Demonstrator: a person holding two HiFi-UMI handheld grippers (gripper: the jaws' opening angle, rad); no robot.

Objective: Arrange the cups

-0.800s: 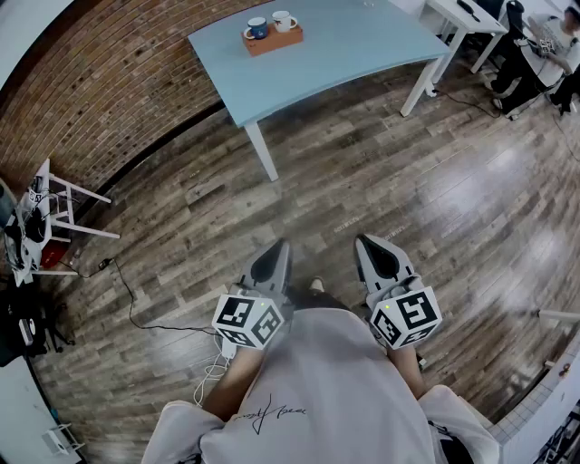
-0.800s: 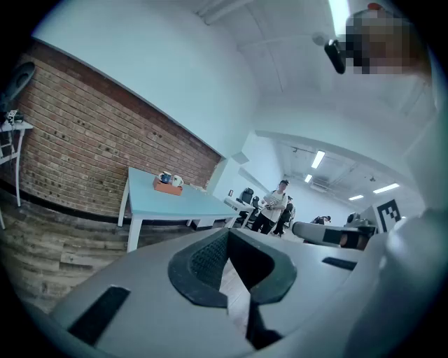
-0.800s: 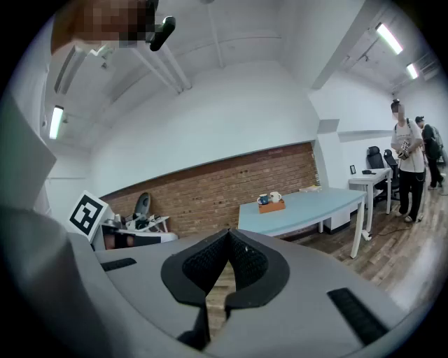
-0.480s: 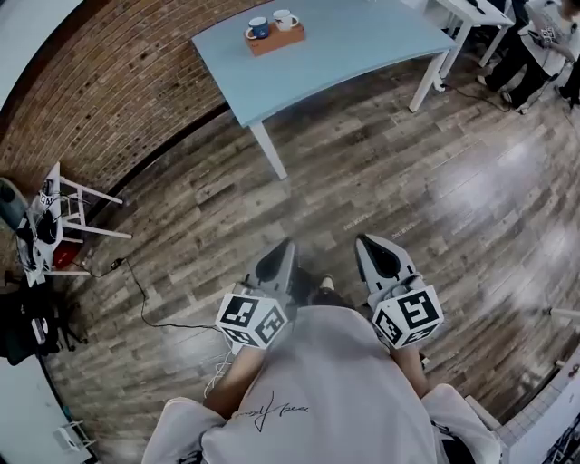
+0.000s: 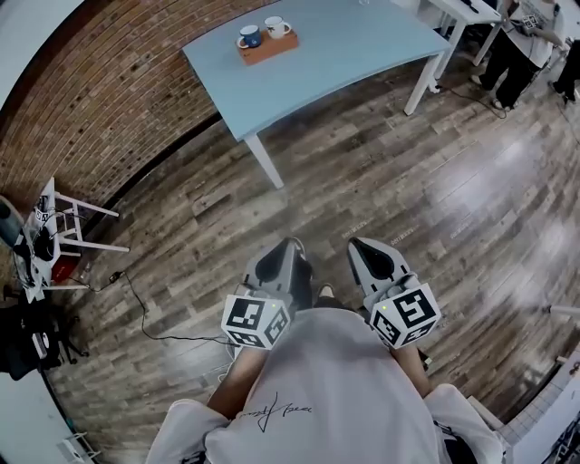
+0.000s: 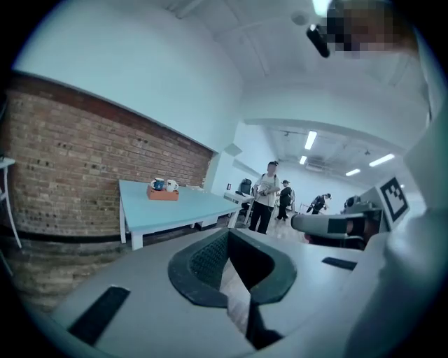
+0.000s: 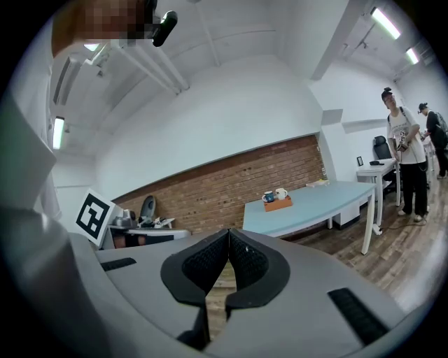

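Observation:
Far ahead, a light blue table (image 5: 362, 50) carries a brown wooden tray (image 5: 267, 47) with a blue cup (image 5: 249, 37) and a white cup (image 5: 277, 27) side by side on it. Both gripper views show the same tray (image 6: 162, 194) (image 7: 278, 204) small and distant. My left gripper (image 5: 292, 249) and right gripper (image 5: 355, 246) are held close to my body above the wooden floor, a long way short of the table. Each has its jaws shut with nothing between them.
A brick wall (image 5: 109, 100) runs behind the table. A white stool with gear (image 5: 50, 222) and a cable (image 5: 136, 304) lie on the floor at left. People (image 5: 521, 36) stand by white desks at the far right, also visible as people (image 6: 269, 196) in the left gripper view.
The head view has shifted slightly, so the table and tray sit a little further left. Both grippers stay shut and low near my body; the left one has edged slightly right.

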